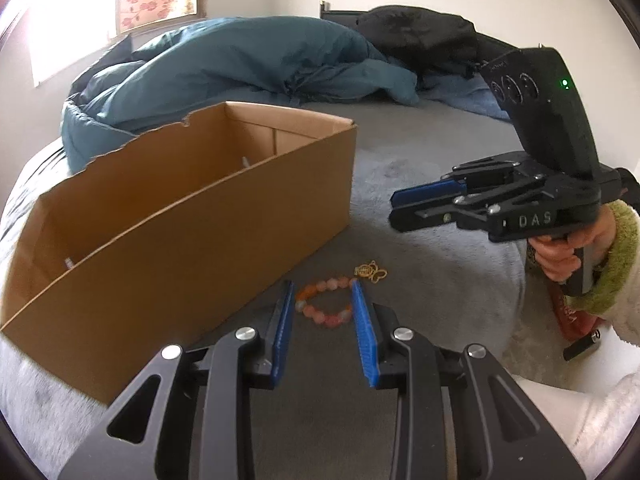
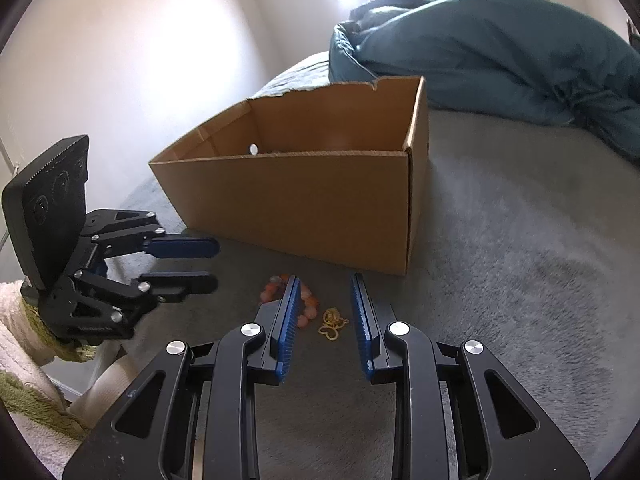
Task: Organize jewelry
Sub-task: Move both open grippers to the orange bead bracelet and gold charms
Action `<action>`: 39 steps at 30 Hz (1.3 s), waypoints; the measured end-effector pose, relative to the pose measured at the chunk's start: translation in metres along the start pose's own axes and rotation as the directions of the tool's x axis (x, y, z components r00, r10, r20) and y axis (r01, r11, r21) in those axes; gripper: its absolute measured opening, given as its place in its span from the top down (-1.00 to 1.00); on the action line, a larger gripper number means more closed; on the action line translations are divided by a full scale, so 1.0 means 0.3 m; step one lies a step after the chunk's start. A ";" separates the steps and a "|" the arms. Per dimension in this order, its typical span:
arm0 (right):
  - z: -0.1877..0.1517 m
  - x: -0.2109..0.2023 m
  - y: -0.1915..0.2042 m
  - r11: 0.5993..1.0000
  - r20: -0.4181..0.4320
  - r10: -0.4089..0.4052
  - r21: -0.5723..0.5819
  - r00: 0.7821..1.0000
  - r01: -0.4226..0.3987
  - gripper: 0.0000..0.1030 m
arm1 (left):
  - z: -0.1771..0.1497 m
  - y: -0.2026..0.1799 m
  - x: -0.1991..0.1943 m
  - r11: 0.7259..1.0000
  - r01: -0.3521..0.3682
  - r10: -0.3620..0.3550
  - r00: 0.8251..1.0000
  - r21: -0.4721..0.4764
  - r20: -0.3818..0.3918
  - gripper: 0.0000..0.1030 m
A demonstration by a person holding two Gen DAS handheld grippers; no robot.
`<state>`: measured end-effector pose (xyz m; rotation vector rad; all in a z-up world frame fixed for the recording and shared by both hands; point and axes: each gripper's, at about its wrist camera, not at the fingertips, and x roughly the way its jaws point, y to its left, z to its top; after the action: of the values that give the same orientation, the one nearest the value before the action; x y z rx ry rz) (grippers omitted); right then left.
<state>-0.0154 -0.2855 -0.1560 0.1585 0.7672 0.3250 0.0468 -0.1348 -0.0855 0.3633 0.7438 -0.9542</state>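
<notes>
A pink and orange bead bracelet [image 1: 325, 303] lies on the grey blanket, with a gold chain piece [image 1: 372, 272] just beyond it. My left gripper [image 1: 320, 286] is open, its fingers either side of the bracelet and above it. My right gripper [image 2: 325, 280] is open over the gold chain [image 2: 333, 323], with the bracelet [image 2: 308, 300] partly hidden behind its left finger. Each gripper shows in the other's view: the right [image 1: 394, 210] held to the right, the left [image 2: 214, 264] at the left. An open cardboard box [image 1: 192, 208] stands behind the jewelry.
The box also shows in the right wrist view [image 2: 312, 200]; something small and white lies inside. A rumpled teal duvet [image 1: 240, 68] and dark clothing [image 1: 416, 32] lie on the far side of the bed. A red object [image 1: 572, 318] lies near the person's right sleeve.
</notes>
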 end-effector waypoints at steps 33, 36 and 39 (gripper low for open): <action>-0.045 0.109 0.018 0.996 -0.097 0.007 -0.085 0.995 -0.016 0.51 | -0.122 0.137 -0.023 0.994 -0.059 0.050 0.994 -0.097 -0.094 0.73; -0.047 0.136 0.031 0.993 -0.118 -0.021 -0.118 0.993 0.007 0.55 | -0.095 0.097 -0.004 0.996 -0.022 0.015 0.997 -0.081 -0.077 0.73; -0.049 0.154 0.046 0.988 -0.133 -0.046 -0.151 0.990 0.026 0.61 | -0.073 0.061 0.027 0.998 0.010 -0.014 0.997 -0.054 -0.075 0.73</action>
<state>0.0023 -0.2561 -0.1931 -0.0192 0.8765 0.3601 0.0560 -0.1170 -0.1072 0.3497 0.8391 -0.9337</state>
